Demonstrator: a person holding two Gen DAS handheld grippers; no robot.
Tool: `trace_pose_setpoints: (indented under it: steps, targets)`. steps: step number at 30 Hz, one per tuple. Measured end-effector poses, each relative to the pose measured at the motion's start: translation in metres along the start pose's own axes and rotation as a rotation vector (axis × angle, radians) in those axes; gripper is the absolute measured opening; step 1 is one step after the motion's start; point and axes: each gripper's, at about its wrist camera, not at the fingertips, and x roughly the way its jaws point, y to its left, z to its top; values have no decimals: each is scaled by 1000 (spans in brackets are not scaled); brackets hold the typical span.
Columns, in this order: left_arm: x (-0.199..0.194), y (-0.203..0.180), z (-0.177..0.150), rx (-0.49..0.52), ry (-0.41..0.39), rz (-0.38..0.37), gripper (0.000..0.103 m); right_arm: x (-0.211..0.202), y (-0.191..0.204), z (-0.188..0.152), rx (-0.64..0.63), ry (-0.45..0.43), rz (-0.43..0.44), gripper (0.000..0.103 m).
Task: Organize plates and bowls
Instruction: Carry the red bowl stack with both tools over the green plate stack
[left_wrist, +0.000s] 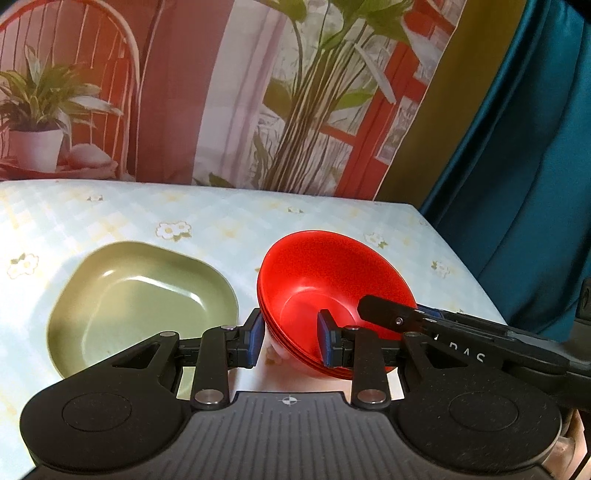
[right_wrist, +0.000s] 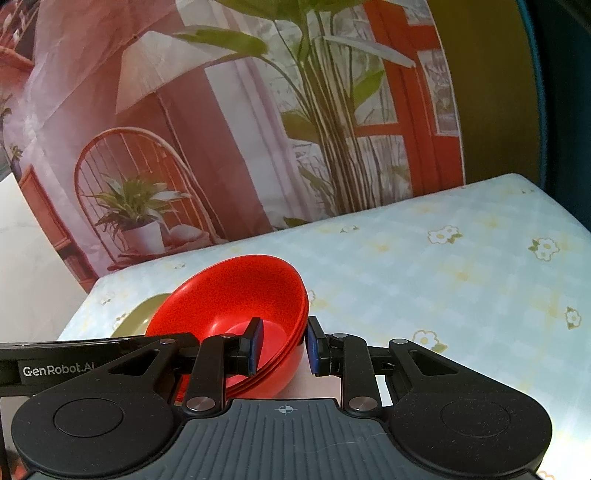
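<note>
A stack of red bowls (left_wrist: 332, 280) sits on the flowered tablecloth, with a green squarish plate (left_wrist: 140, 299) to its left. My left gripper (left_wrist: 291, 338) straddles the stack's near-left rim, one pad outside and one inside, with a gap around the rim. My right gripper (right_wrist: 284, 345) straddles the near-right rim of the same red bowls (right_wrist: 236, 299) the same way. The other gripper's arm (left_wrist: 461, 328) reaches in from the right in the left wrist view. The green plate (right_wrist: 142, 314) peeks out behind the bowls in the right wrist view.
The table (right_wrist: 461, 266) carries a pale blue checked cloth with daisies. A printed backdrop of a chair and plants (left_wrist: 258, 92) hangs behind the far edge. A teal curtain (left_wrist: 524, 147) hangs at the right.
</note>
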Motion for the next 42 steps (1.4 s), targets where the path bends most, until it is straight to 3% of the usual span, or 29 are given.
trace_pose_setpoints:
  steps: [16,28,42]
  targets:
    - [-24,24,3,-48,-55,17,31,8,34,6,-25,22,38,24]
    - [-48,64,5,-107,-78,66,31,34,74,8,-56,56,94,24]
    - [-44,101,-5,-172,-47,119,31,78,115,0,-120,117,122,24]
